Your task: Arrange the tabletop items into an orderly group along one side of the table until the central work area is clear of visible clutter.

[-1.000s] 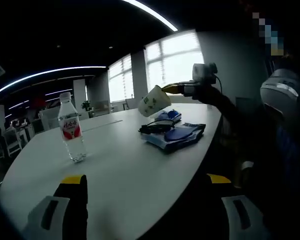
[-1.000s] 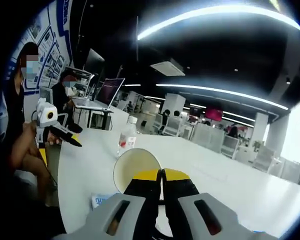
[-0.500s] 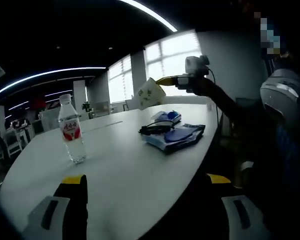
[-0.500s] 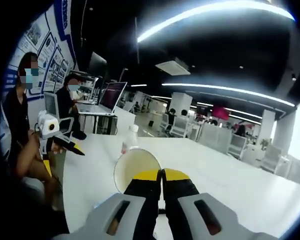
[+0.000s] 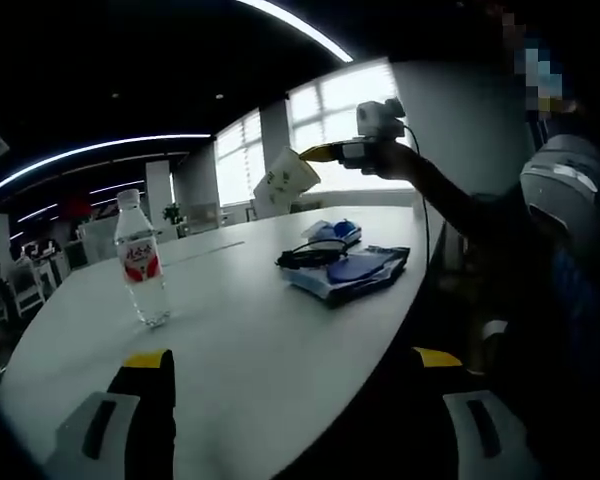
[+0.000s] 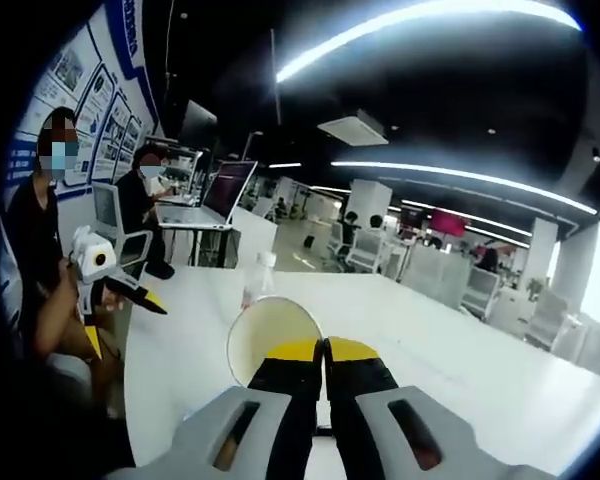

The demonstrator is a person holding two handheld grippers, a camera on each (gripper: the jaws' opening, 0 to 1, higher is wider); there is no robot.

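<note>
Paper cup (image 5: 286, 180) is up in the air right now, pinched at its rim by the right tongs (image 5: 317, 155), which reach into the left gripper view from about 1 o'clock. It's tilted and hangs well above the white tabletop (image 5: 240, 330), not touching anything else. In the right gripper view you look straight into the cup's (image 6: 274, 340) pale inside, with the yellow-tipped right tongs (image 6: 325, 352) pressed together on its near rim.

The left tongs (image 5: 295, 358) sit at 6 o'clock in their own view, jaws wide apart with nothing between them, low over the near edge of the tabletop.

On the tabletop, a clear water bottle (image 5: 143, 260) with a red label stands upright at around 9 o'clock, by itself. Further across, around 2 o'clock from centre, there's a loose pile: a blue pouch (image 5: 355, 270) lying flat, with a black cable (image 5: 305, 257) lying coiled just beside it, and a smaller blue-and-white packet (image 5: 337, 231) behind them. The bottle (image 6: 256, 282) also shows just past the cup in the right gripper view.
</note>
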